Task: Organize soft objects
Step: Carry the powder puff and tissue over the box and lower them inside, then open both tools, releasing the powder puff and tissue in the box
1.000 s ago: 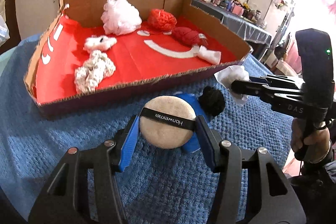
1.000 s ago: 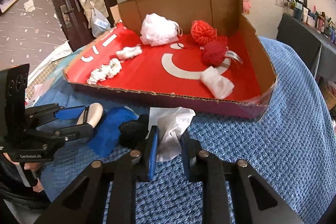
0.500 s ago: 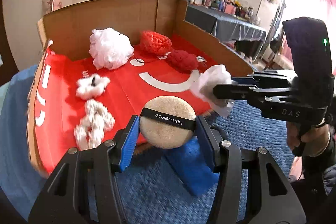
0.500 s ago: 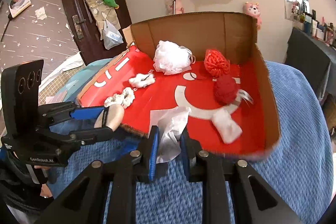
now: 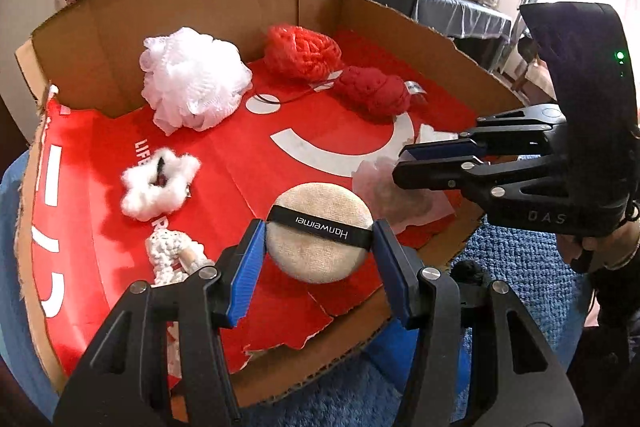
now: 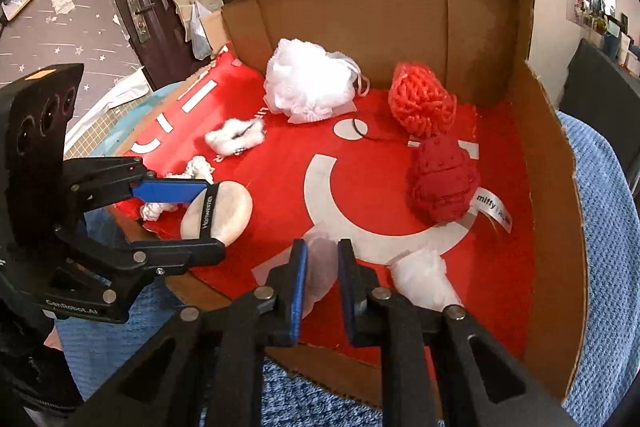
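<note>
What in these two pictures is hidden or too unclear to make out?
- Left wrist view: the white knitted piece is partly covered by the left gripper.
- Left wrist view: the black fuzzy thing peeks out behind that gripper; unidentifiable.
- Right wrist view: the tissue is mostly covered by the right gripper and blurred.

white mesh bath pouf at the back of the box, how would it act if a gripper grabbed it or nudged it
The white mesh pouf looks airy, so probably very light. Its gathered netting would likely squash between fingers rather than resist. Being rounded and loose on the red box floor, a push might slide or tumble it.
</note>
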